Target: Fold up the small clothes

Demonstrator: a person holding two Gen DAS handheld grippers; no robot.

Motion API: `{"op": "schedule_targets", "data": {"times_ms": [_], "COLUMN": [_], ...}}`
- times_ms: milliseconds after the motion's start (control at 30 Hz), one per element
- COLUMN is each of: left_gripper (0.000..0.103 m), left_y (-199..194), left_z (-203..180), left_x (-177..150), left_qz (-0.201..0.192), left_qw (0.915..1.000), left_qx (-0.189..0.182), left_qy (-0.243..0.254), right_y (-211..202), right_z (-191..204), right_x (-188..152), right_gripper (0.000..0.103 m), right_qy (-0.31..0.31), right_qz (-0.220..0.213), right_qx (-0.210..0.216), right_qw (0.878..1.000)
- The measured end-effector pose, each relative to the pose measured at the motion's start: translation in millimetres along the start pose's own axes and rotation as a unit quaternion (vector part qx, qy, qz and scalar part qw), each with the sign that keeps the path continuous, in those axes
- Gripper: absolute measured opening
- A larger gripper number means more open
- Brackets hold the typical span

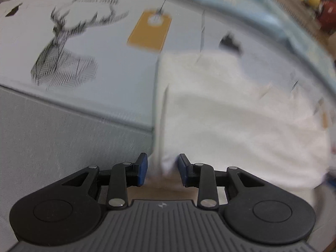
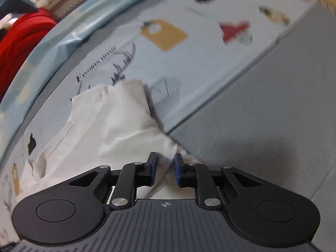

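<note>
A small white garment (image 1: 231,115) lies on a pale blue printed cloth (image 1: 105,73). My left gripper (image 1: 162,169) has a corner of the white garment between its blue pads, with a gap still showing on both sides of the cloth. In the right wrist view the same white garment (image 2: 109,126) is bunched and partly lifted. My right gripper (image 2: 164,169) is shut on another edge of it, which is pinched between the blue pads. Both views are blurred by motion.
The printed cloth carries a deer drawing (image 1: 63,48), an orange tag print (image 1: 150,30) and a red figure print (image 2: 234,30). Grey fabric surface (image 2: 262,115) lies beside it. A red item (image 2: 19,42) sits beyond the cloth's far edge.
</note>
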State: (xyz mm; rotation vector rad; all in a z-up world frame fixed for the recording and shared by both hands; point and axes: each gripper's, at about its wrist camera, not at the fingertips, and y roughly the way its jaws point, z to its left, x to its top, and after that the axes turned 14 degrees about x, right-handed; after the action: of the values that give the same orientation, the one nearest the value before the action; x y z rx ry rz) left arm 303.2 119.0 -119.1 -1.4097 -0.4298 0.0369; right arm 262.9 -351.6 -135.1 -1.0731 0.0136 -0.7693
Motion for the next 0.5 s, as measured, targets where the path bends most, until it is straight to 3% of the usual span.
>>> {"op": "schedule_targets", "data": {"times_ms": [100,167,233,333,500], "left_gripper": [0.039,0.038,0.038,0.038,0.038], "left_y": [-11,-38,-63,-102,-158], "left_z": [-1,2,10,24,51], "left_x": [-4,-9,-18,-36,-103], "left_qz": [-0.007,-0.034,-0.049,-0.072,-0.111], "left_qw": [0.9997,0.9989,0.9981,0.9962,0.9895], "left_qx": [0.006,0.002,-0.009,-0.025,-0.065], "left_qy": [0.022,0.033,0.035,0.042,0.065], "right_y": [-12,-31,-62,-116,-195], "right_z": [-1,-1,8,27,25], "right_x": [5,6,9,-1,-35], "right_gripper": [0.018,0.018,0.018,0.019,0.021], "right_qy": [-0.002,0.007,-0.005,-0.079,-0.127], "right_qz": [-0.012,-0.032,-0.064,-0.102,-0.104], "right_qx": [-0.024,-0.029,-0.005,0.025,0.104], "right_qw": [1.0,0.999,0.998,0.991,0.981]}}
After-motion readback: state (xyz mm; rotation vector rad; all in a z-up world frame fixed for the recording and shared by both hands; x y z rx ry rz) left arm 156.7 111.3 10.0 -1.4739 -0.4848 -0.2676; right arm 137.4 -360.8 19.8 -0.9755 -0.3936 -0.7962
